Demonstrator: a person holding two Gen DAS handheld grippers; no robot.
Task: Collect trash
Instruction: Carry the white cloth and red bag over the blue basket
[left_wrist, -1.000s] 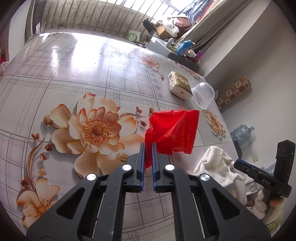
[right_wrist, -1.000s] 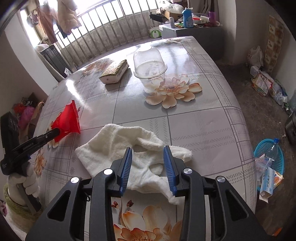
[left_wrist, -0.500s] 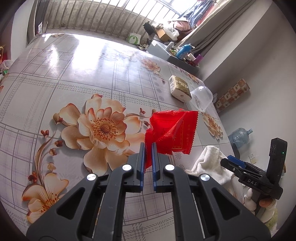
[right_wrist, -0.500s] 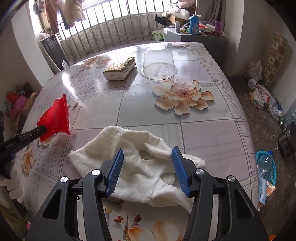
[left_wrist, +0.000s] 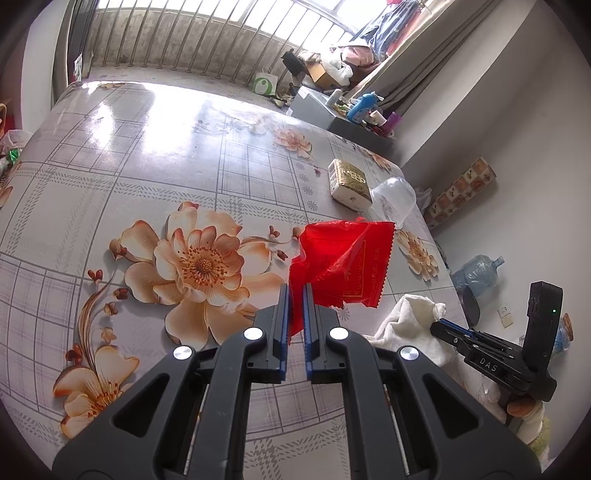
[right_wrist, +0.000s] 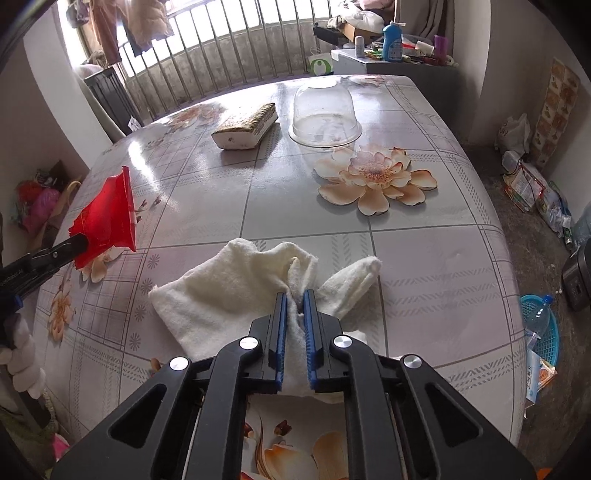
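I'm over a big floral-clothed table (right_wrist: 424, 258). On its near part a white towel (right_wrist: 229, 288) lies bunched, and my right gripper (right_wrist: 295, 325) has its jaws clamped on a fold of it. The towel drapes wide, so lifting could drag it over the table edge or pull the fold free of the pads. Farther off sit a clear dome lid (right_wrist: 325, 110) and a tissue pack (right_wrist: 245, 127), well clear. My left gripper (left_wrist: 295, 328) holds the red wrapper (left_wrist: 343, 266) above the cloth, jaws together on one corner; that thin hold could slip if I swing it.
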